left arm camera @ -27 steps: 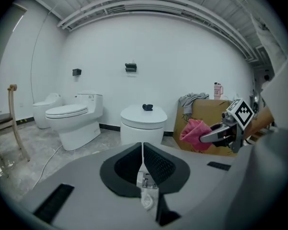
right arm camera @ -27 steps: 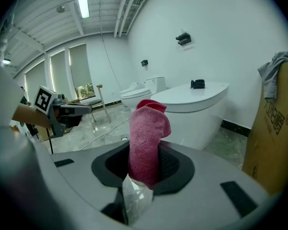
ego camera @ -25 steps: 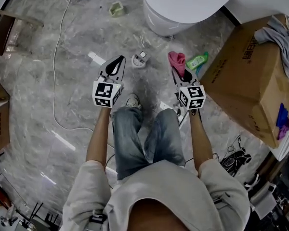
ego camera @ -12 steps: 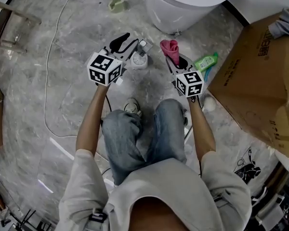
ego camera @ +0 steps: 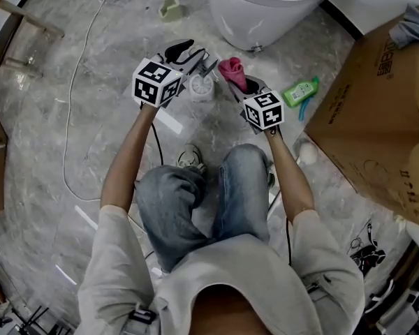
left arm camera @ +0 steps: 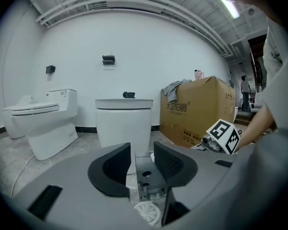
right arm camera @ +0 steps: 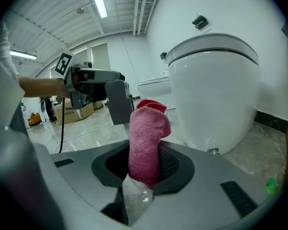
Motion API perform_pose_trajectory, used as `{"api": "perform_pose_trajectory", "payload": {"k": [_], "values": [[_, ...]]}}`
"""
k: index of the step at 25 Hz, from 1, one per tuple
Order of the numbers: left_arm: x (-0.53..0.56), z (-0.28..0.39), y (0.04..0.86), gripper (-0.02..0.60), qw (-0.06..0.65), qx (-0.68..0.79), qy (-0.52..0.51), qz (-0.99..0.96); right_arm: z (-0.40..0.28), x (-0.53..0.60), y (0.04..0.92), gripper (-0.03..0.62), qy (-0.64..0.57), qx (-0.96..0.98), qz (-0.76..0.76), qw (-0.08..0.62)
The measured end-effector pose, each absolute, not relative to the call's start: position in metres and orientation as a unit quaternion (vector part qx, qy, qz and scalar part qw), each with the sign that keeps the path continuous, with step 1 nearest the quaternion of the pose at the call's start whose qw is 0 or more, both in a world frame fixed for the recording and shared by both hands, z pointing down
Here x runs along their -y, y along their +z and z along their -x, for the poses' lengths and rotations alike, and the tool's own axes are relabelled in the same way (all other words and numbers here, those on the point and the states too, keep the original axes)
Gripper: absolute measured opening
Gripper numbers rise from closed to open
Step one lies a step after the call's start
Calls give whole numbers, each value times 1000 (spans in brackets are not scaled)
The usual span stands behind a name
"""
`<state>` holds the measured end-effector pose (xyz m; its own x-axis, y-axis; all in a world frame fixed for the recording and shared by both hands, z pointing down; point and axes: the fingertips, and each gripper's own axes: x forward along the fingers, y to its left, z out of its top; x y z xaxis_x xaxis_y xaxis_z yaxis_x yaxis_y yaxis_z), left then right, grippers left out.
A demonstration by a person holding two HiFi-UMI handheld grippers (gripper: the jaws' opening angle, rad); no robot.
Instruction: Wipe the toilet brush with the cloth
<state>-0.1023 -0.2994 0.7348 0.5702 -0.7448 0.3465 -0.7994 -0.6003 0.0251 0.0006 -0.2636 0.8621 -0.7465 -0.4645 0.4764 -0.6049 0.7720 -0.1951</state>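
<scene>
The toilet brush [ego camera: 201, 84] stands in its white holder on the marble floor, in front of the toilet. My left gripper [ego camera: 195, 56] reaches over it from the left. Its jaws have just been opening and now stand open, with the brush's grey handle [left arm camera: 145, 171] between the pads, which do not press on it. The white holder [left arm camera: 148, 212] shows below the jaws. My right gripper [ego camera: 239, 82] is just right of the brush, shut on a pink cloth [ego camera: 232, 70] that sticks up out of the jaws [right arm camera: 146, 133].
A white toilet [ego camera: 265, 5] stands just beyond the brush. To the right are a large cardboard box [ego camera: 370, 117] and a green bottle [ego camera: 300, 89] lying on the floor. A white cable [ego camera: 73, 117] runs along the left. The person's knees are below the grippers.
Both grippers have moved down and forward to the brush by the toilet. The left jaws, shut a second ago, have opened around the brush handle. The right still grips the cloth.
</scene>
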Motion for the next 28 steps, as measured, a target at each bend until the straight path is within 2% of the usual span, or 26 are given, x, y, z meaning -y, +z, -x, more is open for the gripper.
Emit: {"api": "perform_pose_trajectory", "payload": {"k": [4, 8, 16, 21, 28], "values": [[298, 102, 733, 149, 71, 439, 158, -882, 17, 274, 876, 120, 178, 920, -270, 221], [292, 104, 732, 98, 51, 437, 165, -883, 37, 281, 891, 120, 195, 919, -249, 237], [291, 101, 732, 98, 60, 426, 154, -889, 76, 279, 905, 120, 177, 924, -213, 265], [290, 105, 730, 94, 68, 432, 138, -889, 82, 279, 910, 118, 143, 925, -204, 288], [288, 104, 730, 95, 57, 428, 143, -891, 77, 266, 951, 118, 157, 911, -193, 327]]}}
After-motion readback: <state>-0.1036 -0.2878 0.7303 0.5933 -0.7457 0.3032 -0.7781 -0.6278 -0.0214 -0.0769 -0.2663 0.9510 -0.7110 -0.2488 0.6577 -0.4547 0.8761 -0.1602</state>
